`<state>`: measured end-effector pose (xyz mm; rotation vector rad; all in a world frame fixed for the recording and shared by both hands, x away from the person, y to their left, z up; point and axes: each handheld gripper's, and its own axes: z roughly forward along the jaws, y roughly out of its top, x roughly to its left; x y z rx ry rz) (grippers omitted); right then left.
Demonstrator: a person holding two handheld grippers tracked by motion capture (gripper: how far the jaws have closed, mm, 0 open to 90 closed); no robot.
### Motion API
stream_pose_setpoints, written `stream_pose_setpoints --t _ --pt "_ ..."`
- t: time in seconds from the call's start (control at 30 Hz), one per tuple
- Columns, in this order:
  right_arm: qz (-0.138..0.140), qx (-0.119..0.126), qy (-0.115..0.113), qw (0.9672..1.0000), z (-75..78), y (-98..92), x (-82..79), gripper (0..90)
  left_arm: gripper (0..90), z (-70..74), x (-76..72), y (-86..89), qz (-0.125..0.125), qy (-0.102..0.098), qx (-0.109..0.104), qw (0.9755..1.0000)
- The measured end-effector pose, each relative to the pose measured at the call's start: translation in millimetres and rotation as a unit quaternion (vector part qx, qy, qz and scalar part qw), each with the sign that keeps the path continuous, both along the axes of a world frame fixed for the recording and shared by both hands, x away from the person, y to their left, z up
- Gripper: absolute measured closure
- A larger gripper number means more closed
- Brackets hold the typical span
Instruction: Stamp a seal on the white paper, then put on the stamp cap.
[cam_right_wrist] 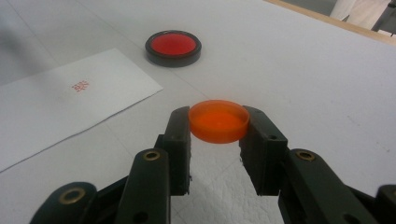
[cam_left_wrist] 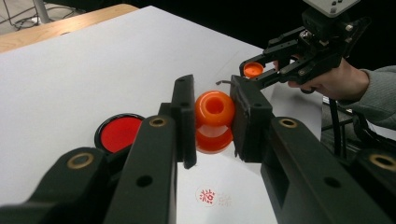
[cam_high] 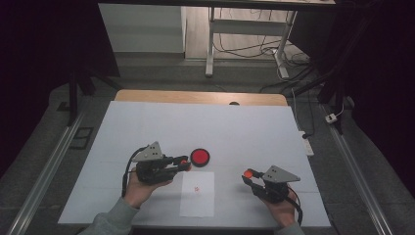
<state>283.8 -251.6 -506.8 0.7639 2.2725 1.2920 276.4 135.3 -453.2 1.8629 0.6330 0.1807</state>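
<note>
The light, stiff, smooth orange stamp [cam_left_wrist: 214,120] is clamped at its waist by the left gripper [cam_left_wrist: 212,119]; its cap [cam_right_wrist: 218,120] is pinched at the rim by the right gripper [cam_right_wrist: 217,135].

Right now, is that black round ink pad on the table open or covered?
Open. The ink pad shows its bare red surface inside the black rim, with no lid on it, beside the stamped paper.

Black tongs [cam_high: 185,162], brass rivets, grey triangular plates; grey sleeves [cam_high: 111,218].
</note>
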Motion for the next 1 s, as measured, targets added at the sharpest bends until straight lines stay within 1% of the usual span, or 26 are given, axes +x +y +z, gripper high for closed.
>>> stream_pose_setpoints --t 0.37,0.6,0.77,0.83,1.0 --pt "-0.001 0.002 -0.001 1.0 0.3 -0.4 0.0 63.8 72.0 -0.5 0.4 -2.3 -0.004 0.003 0.005 1.0" --pt "-0.001 -0.001 0.0 1.0 0.1 -0.1 0.1 63.8 72.0 -2.1 1.5 -3.0 -0.004 0.005 0.008 1.0" --pt "0.004 0.002 -0.001 1.0 0.2 2.9 -0.2 63.8 72.0 -2.4 1.3 -3.4 -0.003 0.004 0.011 0.9999" --pt "0.007 -0.003 -0.002 1.0 0.2 4.9 -0.2 63.8 72.0 -3.0 1.5 -3.6 -0.003 0.006 0.011 0.9999" --pt "0.016 -0.001 0.001 0.9999 -0.2 11.1 -1.2 63.8 72.0 -5.0 2.5 -3.6 -0.003 0.008 0.012 0.9999"
